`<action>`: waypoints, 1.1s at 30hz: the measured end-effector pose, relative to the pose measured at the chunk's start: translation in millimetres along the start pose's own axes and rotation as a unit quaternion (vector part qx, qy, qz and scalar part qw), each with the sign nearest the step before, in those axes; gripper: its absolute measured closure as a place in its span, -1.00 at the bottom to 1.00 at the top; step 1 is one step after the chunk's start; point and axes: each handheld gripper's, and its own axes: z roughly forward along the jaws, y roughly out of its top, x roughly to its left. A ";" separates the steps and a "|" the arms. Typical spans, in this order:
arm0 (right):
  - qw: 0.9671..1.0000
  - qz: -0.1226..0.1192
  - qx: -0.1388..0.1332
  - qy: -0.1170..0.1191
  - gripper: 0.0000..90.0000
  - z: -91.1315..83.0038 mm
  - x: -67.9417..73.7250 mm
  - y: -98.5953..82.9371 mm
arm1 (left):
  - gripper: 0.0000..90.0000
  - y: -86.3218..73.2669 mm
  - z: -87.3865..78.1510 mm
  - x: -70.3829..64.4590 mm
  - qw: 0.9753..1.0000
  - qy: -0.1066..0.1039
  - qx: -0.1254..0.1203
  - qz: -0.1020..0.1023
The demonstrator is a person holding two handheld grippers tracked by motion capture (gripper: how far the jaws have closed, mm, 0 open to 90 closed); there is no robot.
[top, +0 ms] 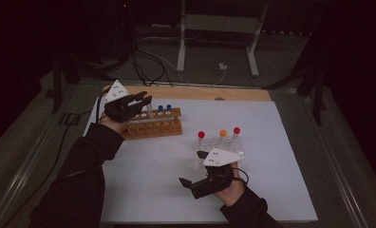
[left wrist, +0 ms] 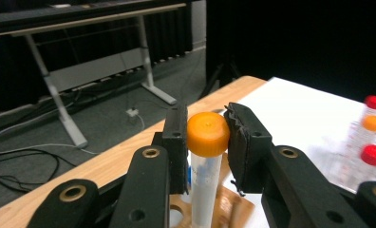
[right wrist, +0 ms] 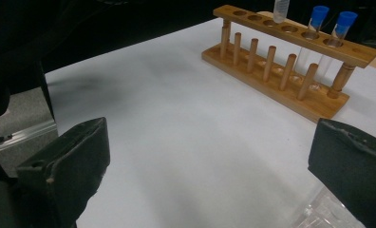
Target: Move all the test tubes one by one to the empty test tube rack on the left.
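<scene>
My left gripper (top: 145, 99) is shut on an orange-capped tube (left wrist: 207, 135), its pads pressed against both sides of the cap. The tube hangs upright over the left part of a wooden rack (top: 153, 127); its clear tip (right wrist: 281, 9) sits just above a hole in the top rail. Two blue-capped tubes (top: 164, 108) stand in that rack toward its right end. My right gripper (top: 192, 168) stands wide open over the white sheet, nothing between its pads (right wrist: 77, 161). It is just in front of a clear plastic rack (top: 233, 145) with red-, orange- and red-capped tubes (top: 222, 133).
A white sheet (top: 143, 190) covers the table, with a wooden strip (top: 200, 92) along its far edge. Beyond the table are floor cables (top: 148, 66) and a white desk frame (top: 219, 28). The room around is dark.
</scene>
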 end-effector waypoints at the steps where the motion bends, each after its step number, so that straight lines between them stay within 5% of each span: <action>1: 1.000 0.001 0.000 0.000 -1.00 0.0 -0.2 -0.1 | 0.60 -0.8 1.6 1.0 1.000 0.006 0.002 0.003; 10: 1.000 0.000 0.002 0.003 -1.00 0.6 -0.4 -0.9 | 0.60 -10.1 18.9 14.3 0.999 0.024 -0.003 -0.026; 33: 1.000 0.003 0.004 0.006 -1.00 0.4 -3.3 -3.0 | 0.60 -53.4 46.9 9.0 0.998 0.035 0.041 -0.037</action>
